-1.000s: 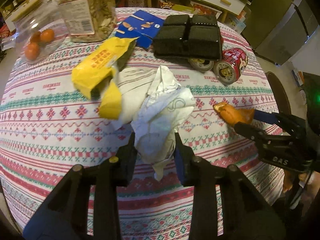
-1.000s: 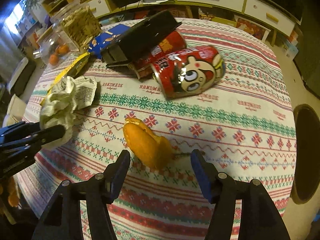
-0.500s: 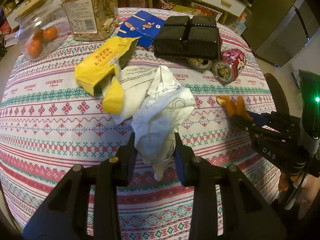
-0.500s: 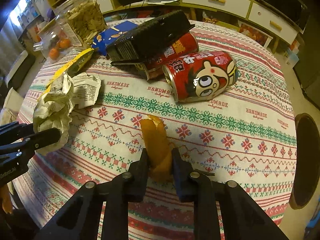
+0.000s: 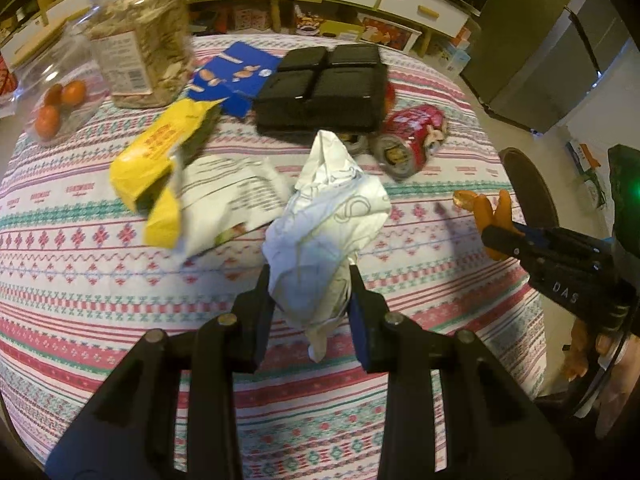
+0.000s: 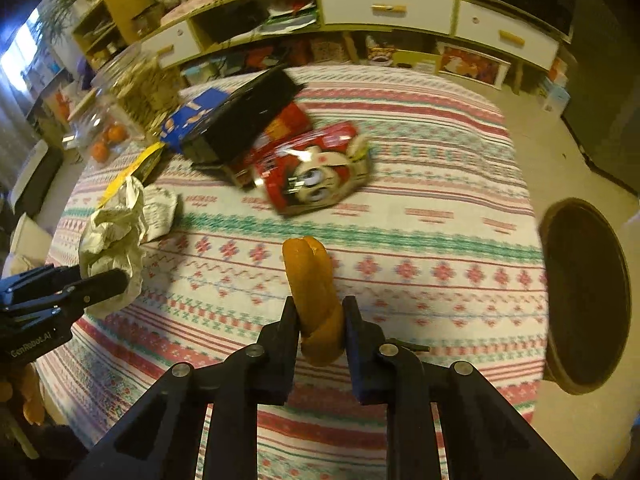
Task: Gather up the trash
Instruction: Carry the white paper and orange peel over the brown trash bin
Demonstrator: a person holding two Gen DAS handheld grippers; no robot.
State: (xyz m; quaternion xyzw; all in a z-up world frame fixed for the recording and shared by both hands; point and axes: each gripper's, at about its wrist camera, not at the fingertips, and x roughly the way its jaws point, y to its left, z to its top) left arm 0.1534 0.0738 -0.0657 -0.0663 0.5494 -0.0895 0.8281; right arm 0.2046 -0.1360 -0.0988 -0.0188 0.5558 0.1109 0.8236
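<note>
My left gripper (image 5: 310, 292) is shut on a crumpled white paper wad (image 5: 324, 220), held above the patterned tablecloth (image 5: 80, 280). In the right wrist view that same paper wad (image 6: 112, 236) and the left gripper (image 6: 124, 280) show at the left edge. My right gripper (image 6: 320, 320) is shut on an orange peel (image 6: 312, 280), lifted a little off the cloth. The orange peel (image 5: 486, 210) and right gripper (image 5: 494, 236) appear at the right in the left wrist view. Left on the table are a yellow wrapper (image 5: 156, 160), a flat printed paper (image 5: 232, 196) and two red cans (image 6: 316, 172).
A black tray (image 5: 324, 92), a blue packet (image 5: 236, 76), a jar of snacks (image 5: 140, 48) and a clear box of small oranges (image 5: 56, 100) stand at the table's far side. A round dark stool (image 6: 584, 296) sits on the floor to the right. Cabinets line the back.
My right gripper closed on the orange peel and lifted it off the cloth. The left gripper, still gripping the paper wad, rose slightly.
</note>
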